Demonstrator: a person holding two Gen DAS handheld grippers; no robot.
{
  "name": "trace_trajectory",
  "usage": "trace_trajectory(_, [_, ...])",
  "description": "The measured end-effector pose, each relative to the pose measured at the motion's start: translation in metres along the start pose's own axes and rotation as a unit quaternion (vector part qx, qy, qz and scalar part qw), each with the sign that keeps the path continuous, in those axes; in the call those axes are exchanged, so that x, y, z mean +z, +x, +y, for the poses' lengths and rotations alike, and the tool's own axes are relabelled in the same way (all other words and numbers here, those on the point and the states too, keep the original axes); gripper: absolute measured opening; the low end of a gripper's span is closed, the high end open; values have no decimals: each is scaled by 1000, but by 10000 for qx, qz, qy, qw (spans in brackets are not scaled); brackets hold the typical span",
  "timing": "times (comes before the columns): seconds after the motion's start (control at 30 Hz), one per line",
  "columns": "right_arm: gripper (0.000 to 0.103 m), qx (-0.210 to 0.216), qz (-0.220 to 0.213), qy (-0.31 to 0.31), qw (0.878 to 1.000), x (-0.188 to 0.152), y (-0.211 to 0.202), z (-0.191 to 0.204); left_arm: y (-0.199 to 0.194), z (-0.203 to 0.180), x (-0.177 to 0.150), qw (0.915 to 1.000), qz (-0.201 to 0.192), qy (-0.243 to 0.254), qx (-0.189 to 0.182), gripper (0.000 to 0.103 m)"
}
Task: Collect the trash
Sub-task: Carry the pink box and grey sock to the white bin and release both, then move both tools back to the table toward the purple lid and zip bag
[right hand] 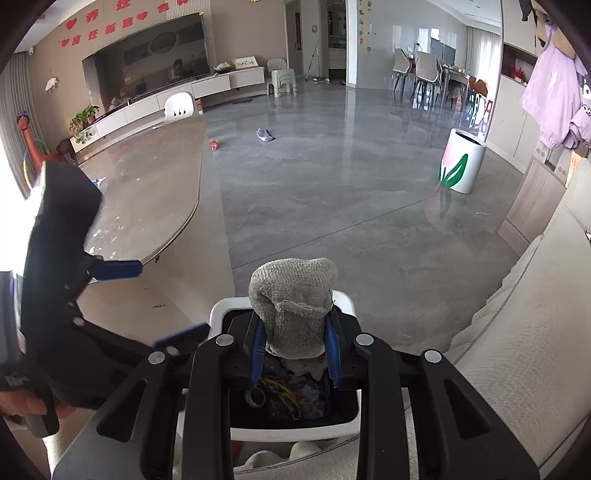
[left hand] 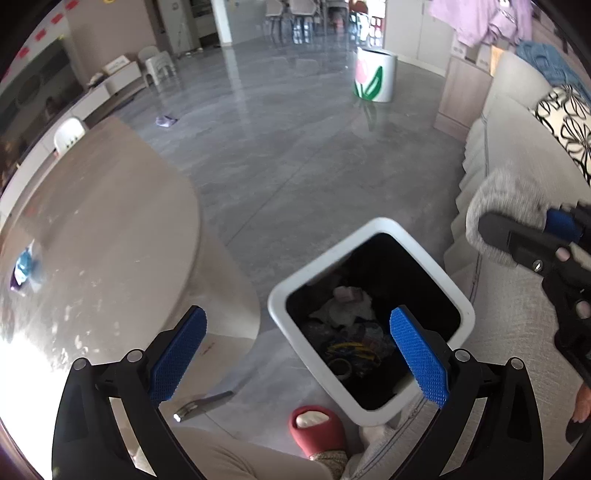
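your right gripper point(right hand: 295, 343) has its blue pads pinched in on a grey fuzzy cloth point(right hand: 293, 306), which stands up between them, and it hangs right above the white trash bin point(right hand: 225, 308); from the left wrist view the same right gripper point(left hand: 517, 236) shows at the right edge with the grey cloth point(left hand: 506, 199) bunched at its tip, over the edge of the pale sofa point(left hand: 517, 332). your left gripper point(left hand: 299, 354) has its jaws spread wide with nothing between them, and the white bin point(left hand: 369, 229) sits on the floor just past them, its black inside already holding a heap of mixed rubbish point(left hand: 351, 332) with something yellow and a small roll of tape in it. near your feet a red slipper point(left hand: 317, 430) rests on the grey floor point(left hand: 295, 147) just beside the bin. to your left a beige rounded table point(left hand: 110, 221) carries a crumpled blue and clear wrapper point(left hand: 26, 267) near its left side, apart from the bin. farther out on the floor lies a small purple scrap point(left hand: 166, 120), and the right wrist view also shows a small orange scrap point(right hand: 214, 145) near the table's far end, a little left of that purple scrap point(right hand: 265, 135). beyond that stands a white bin with a pink tulip painted on it point(left hand: 375, 74), well apart from everything else, with a purple garment point(left hand: 480, 18) hanging high on the right. at the back there are dining chairs point(right hand: 421, 72) around a table and a long low tv cabinet point(right hand: 166, 99) along the left wall.
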State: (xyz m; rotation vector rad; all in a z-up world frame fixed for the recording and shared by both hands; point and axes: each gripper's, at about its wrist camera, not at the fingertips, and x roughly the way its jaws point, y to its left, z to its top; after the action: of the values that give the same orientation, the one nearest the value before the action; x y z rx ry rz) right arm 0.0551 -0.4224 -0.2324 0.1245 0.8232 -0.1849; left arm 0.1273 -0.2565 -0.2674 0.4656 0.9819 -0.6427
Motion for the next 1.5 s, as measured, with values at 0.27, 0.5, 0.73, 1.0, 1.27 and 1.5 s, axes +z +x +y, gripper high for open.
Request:
trace_trajectory(0.27, [63, 129, 499, -118, 9986, -3, 27, 11, -17, 24, -1, 9987, -267, -187, 396, 98])
trace_trajectory(0.5, [99, -127, 716, -417, 9965, -8, 40, 15, -23, 47, -2, 9973, -256, -543, 422, 98])
trace_trajectory(0.73, [99, -105, 211, -415, 9989, 19, 22, 20, -36, 74, -3, 9943, -401, -852, 502, 98])
trace_trajectory(1.0, [99, 214, -65, -563, 9982, 52, 22, 53, -52, 106, -9, 9890, -580, -1192, 661, 98])
trace_trajectory(1.27, [99, 580, -380, -1097, 9915, 86, 22, 112, -73, 161, -23, 9792, -746, -1639, 934, 98])
trace_trajectory(1.5, [99, 801, -586, -1463, 9843, 110, 28, 166, -87, 217, -39, 9687, -884, -1977, 1214, 98])
